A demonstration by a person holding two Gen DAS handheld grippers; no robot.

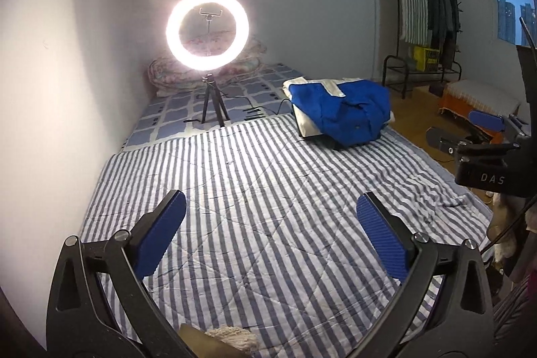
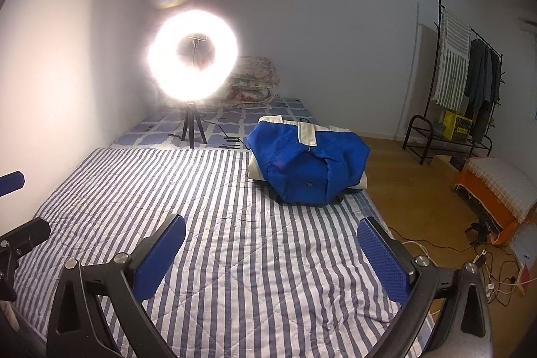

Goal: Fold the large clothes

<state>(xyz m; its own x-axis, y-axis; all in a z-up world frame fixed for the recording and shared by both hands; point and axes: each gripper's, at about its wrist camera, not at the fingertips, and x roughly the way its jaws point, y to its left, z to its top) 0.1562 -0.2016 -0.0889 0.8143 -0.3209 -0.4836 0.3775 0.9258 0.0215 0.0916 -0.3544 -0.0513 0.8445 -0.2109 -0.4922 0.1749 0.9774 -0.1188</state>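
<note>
A blue and white garment (image 1: pixel 339 113) lies bunched on a folded pile at the far right of the striped quilt (image 1: pixel 268 176) that covers the bed. The right wrist view shows the same garment (image 2: pixel 308 163) ahead and slightly right on the quilt (image 2: pixel 218 190). My left gripper (image 1: pixel 271 200) hangs open over bare quilt, nothing between its blue pads. My right gripper (image 2: pixel 272 222) is open too, above the quilt near its right edge, well short of the garment. One pad (image 1: pixel 486 119) of the right gripper shows at the right edge of the left wrist view.
A lit ring light (image 1: pixel 207 29) on a tripod stands at the bed's far end, cable trailing, before folded floral quilts (image 2: pixel 251 83). A wall runs along the left. On the wooden floor to the right: clothes rack (image 2: pixel 470 72), orange-covered stool (image 2: pixel 496 190), cables (image 2: pixel 486 257).
</note>
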